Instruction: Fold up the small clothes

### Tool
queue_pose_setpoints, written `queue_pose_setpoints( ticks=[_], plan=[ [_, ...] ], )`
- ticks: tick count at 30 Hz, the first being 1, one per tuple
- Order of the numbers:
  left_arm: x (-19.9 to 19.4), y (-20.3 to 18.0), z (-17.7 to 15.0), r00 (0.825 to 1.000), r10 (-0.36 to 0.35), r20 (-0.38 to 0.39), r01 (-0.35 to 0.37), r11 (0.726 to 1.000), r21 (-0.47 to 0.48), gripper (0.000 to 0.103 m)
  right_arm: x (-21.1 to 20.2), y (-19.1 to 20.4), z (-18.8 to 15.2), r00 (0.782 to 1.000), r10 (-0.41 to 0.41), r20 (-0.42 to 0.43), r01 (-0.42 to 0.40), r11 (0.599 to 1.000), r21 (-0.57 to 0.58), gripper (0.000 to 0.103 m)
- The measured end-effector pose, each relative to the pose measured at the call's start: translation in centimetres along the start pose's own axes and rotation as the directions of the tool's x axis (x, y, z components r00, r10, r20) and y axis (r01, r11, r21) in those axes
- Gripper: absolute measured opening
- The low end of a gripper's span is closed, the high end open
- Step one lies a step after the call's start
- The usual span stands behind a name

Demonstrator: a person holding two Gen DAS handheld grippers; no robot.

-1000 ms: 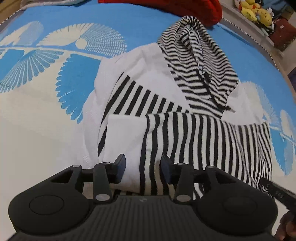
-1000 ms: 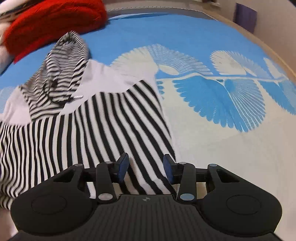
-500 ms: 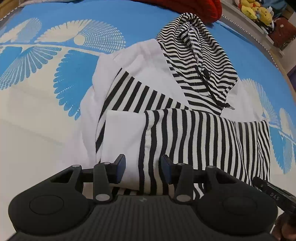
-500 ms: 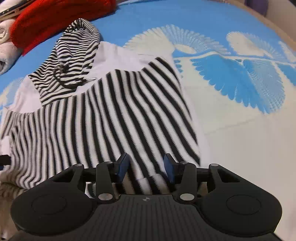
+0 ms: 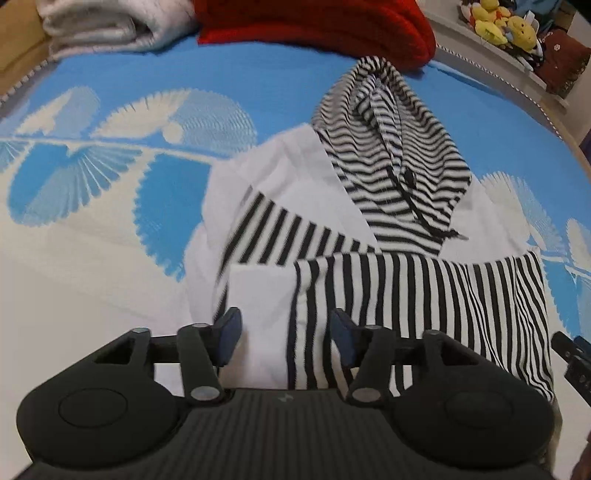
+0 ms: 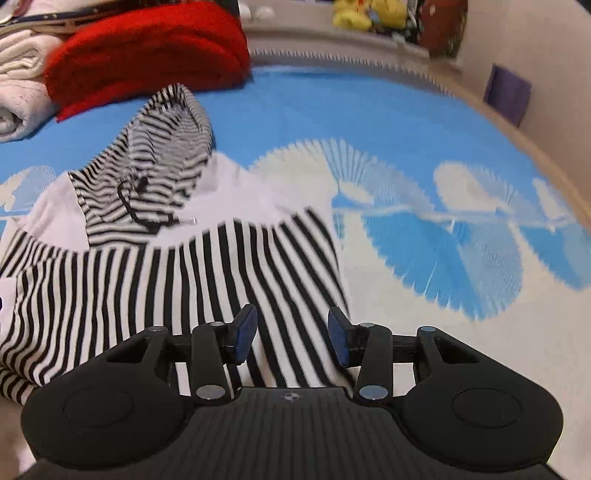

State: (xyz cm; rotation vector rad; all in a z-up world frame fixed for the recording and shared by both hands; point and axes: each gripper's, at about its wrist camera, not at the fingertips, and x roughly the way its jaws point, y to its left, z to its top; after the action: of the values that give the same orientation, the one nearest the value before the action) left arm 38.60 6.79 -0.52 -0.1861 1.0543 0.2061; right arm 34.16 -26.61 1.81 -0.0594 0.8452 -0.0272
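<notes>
Blue bedspread [image 5: 258, 74] with cream fan-shaped leaf pattern, cream ground at the near side. Far edge: red blanket [image 5: 314, 26] folded, a white rolled towel [image 5: 103, 26] to its left. Ledge at far right with yellow plush toys [image 5: 498, 22]. In the right wrist view a purple patch [image 6: 508, 92] on the wall at right.

Striped hoodie [image 5: 369, 221], black and white, lies mid-bed, part folded: hood pointing far, white shoulders below it, dark drawstring looped across the hood opening, lower striped body doubled up over the chest. A sleeve with white cuff lies across at the near left.

Left gripper [image 5: 286, 336]: jaws apart, having just been opening; white cuff and stripes sit between them, pads not pressing. Right gripper [image 6: 291, 338]: jaws apart over striped fabric at the hoodie's right near edge; whether the pads nip it, cannot tell.

Against the earlier frames: both views sit higher, and more of the far edge shows.
</notes>
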Motion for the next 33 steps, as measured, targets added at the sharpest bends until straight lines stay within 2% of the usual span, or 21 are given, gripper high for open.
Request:
queue_pose_setpoints(
  ticks=[4, 7, 13, 16, 20, 23, 28, 31, 33],
  plan=[
    [-1.5, -0.4, 0.3, 0.998, 0.039, 0.049, -0.038, 0.999, -0.007, 0.080, -0.8, -0.1, 0.3, 1.000, 0.013, 0.006, -0.013, 1.000, 0.008, 0.044],
    [-2.5, -1.3, 0.4, 0.995, 0.040, 0.091, -0.040, 0.999, -0.009, 0.084, -1.6, -0.1, 0.4, 1.000, 0.022, 0.019, -0.022, 0.999, 0.023, 0.044],
    [-4.7, -3.2, 0.6, 0.976, 0.063, 0.208, -0.067, 0.998, 0.013, 0.087, -3.0, -0.1, 0.3, 0.999, 0.030, 0.036, -0.031, 0.999, 0.031, 0.044],
    [-5.2, -3.5, 0.6, 0.972, 0.049, 0.230, -0.052, 0.999, 0.007, 0.087, -3.5, -0.4, 0.3, 0.999, 0.031, 0.044, -0.032, 0.999, 0.027, 0.044],
    [-5.1, -4.3, 0.7, 0.967, 0.058, 0.247, -0.066, 0.997, 0.026, 0.087, -3.9, -1.3, 0.5, 0.998, 0.030, 0.055, -0.032, 0.999, 0.038, 0.044],
    [-5.3, -4.9, 0.7, 0.953, 0.086, 0.292, -0.094, 0.995, 0.015, 0.087, -3.8, -2.3, 0.5, 0.998, 0.025, 0.049, -0.028, 0.998, 0.052, 0.044],
    [-6.1, -4.9, 1.1, 0.931, 0.088, 0.355, -0.080, 0.996, -0.039, 0.087, -3.8, -3.6, 0.2, 0.999, 0.024, 0.036, -0.027, 0.997, 0.072, 0.044],
    [-6.3, -5.0, 1.0, 0.914, 0.141, 0.379, -0.128, 0.990, -0.059, 0.087, -3.9, -4.1, 0.3, 0.999, 0.035, 0.033, -0.038, 0.996, 0.078, 0.044],
    [-6.4, -4.9, 1.1, 0.912, 0.144, 0.384, -0.129, 0.990, -0.062, 0.087, -4.2, -4.6, 0.5, 0.998, 0.053, 0.031, -0.056, 0.994, 0.089, 0.045]
  ],
)
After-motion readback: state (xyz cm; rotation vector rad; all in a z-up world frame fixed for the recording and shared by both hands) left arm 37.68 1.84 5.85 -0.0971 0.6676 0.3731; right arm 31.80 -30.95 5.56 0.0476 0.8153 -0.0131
